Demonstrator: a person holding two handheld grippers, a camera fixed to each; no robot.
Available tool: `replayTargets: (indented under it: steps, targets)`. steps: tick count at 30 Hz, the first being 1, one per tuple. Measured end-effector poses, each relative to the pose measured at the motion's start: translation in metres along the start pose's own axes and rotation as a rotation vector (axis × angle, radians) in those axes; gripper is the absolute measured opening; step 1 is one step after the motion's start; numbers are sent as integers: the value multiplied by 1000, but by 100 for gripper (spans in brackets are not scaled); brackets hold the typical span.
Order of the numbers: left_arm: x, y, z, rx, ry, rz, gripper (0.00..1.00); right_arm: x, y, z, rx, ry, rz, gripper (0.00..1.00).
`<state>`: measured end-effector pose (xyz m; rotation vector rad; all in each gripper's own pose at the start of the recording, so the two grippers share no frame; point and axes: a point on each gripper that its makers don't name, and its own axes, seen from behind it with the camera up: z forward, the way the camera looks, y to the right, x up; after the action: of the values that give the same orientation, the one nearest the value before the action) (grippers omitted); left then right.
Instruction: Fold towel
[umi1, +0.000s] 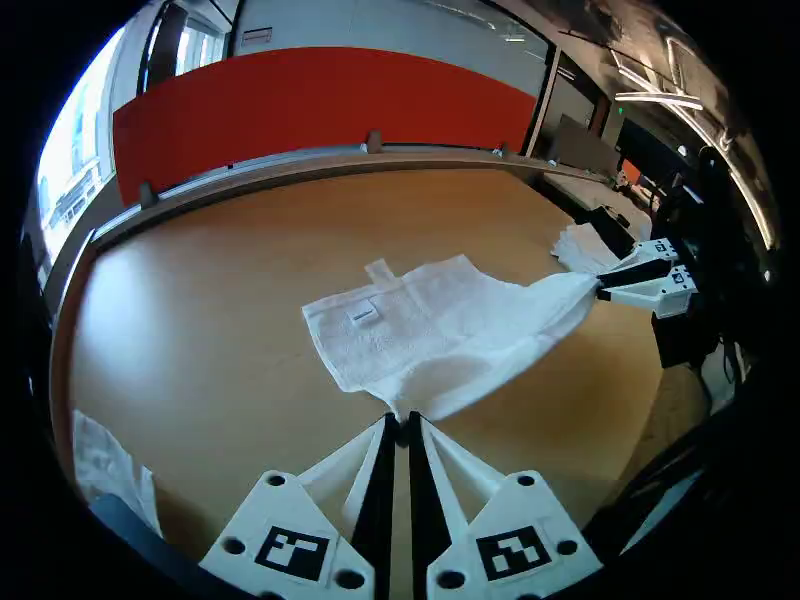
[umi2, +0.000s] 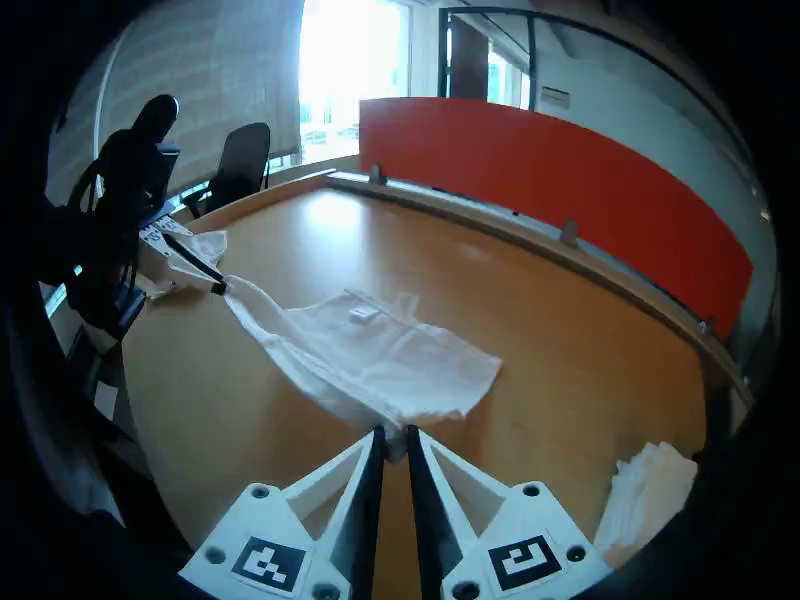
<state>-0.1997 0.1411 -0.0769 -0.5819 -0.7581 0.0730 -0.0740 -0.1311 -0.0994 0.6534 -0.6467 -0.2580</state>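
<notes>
The left gripper (umi1: 400, 422) and right gripper (umi2: 393, 437) are each clamped on a towel (umi1: 430, 320) corner. The towel lies spread mid-way across the table (umi1: 200, 300), not yet folded.

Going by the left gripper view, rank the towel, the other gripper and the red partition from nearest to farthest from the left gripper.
1. towel: mid-table, with its near corner pinched by the left gripper.
2. right gripper: off to the right, gripping the towel's other corner.
3. red partition: at the back, beyond the table's far edge.
</notes>
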Motion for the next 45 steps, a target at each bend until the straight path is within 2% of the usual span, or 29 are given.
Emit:
replayTargets:
  steps: [8,20,29,38,45]
  targets:
    - [9,3,-13,-5,10,-5,9,8,-5,-12,2,12,4,17]
    - [13,7,-22,-17,10,-21,9,15,-10,-27,9,20,8,17]
    - [13,11,-32,-33,2,-12,9,19,-16,-37,20,17,9,17]
    - [12,13,-38,-36,4,-41,9,18,-20,-40,25,13,11,17]
    - [9,13,-36,-32,3,-50,9,19,-19,-38,24,7,4,17]
